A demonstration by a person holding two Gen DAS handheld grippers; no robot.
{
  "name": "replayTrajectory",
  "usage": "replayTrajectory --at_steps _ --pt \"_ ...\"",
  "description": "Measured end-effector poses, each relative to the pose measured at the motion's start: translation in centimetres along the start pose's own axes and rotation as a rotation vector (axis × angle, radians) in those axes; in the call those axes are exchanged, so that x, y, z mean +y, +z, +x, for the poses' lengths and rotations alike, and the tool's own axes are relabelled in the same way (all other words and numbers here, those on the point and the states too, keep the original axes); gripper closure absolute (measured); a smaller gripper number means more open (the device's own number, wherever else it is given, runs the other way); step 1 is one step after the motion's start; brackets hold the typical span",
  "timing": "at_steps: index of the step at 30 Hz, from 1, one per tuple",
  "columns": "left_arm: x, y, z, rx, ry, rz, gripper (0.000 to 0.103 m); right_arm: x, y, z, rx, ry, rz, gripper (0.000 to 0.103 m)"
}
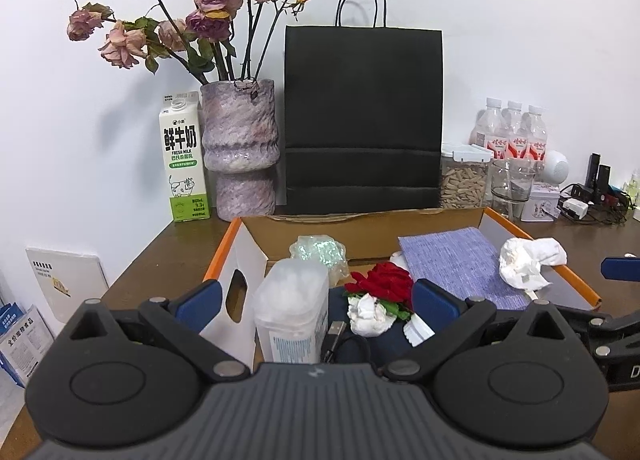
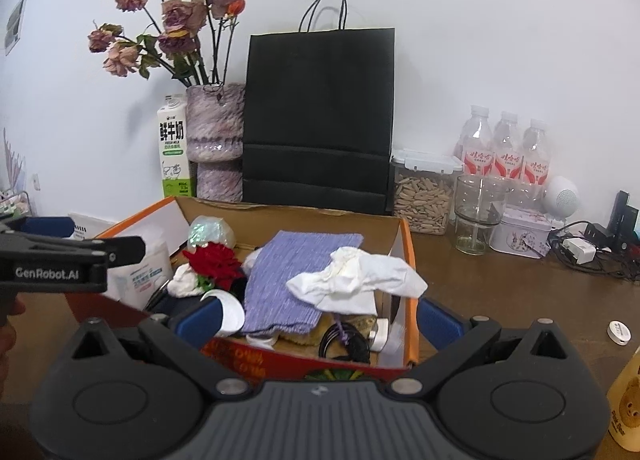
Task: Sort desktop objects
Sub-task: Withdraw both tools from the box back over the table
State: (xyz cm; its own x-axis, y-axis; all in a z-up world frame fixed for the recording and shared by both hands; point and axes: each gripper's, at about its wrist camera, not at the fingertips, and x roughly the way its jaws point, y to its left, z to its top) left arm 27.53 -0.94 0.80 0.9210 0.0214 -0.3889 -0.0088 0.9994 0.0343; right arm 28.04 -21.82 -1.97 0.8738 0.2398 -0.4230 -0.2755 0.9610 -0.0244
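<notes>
Both tongs hover over the box [image 2: 408, 260] on the desk [image 2: 500, 280], spread wide, holding nothing. Left tongs [image 1: 316, 300] straddle the swab tub [image 1: 292, 308] and red flower [image 1: 386, 280] at the box's left end. Right tongs [image 2: 320, 318] sit at the near wall, below the purple cloth [image 2: 296, 280] with a white tissue [image 2: 352, 276] lying on it. Black cable [image 2: 344, 344] coiled under the cloth's near edge. Behind the box: black bag [image 1: 362, 116], vase [image 1: 240, 148], milk carton [image 1: 184, 164], bottles [image 2: 504, 152].
</notes>
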Motion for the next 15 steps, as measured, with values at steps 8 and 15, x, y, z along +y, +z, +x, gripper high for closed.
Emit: replayTrajectory --at_steps 8,15 --pt "-0.1 -1.2 -1.0 0.013 0.002 0.007 0.0 0.5 -0.7 -1.1 -0.001 0.006 0.004 0.0" --pt "0.1 -2.1 -1.9 0.025 -0.005 0.008 0.0 1.0 -1.8 -2.1 0.009 0.019 0.004 0.0"
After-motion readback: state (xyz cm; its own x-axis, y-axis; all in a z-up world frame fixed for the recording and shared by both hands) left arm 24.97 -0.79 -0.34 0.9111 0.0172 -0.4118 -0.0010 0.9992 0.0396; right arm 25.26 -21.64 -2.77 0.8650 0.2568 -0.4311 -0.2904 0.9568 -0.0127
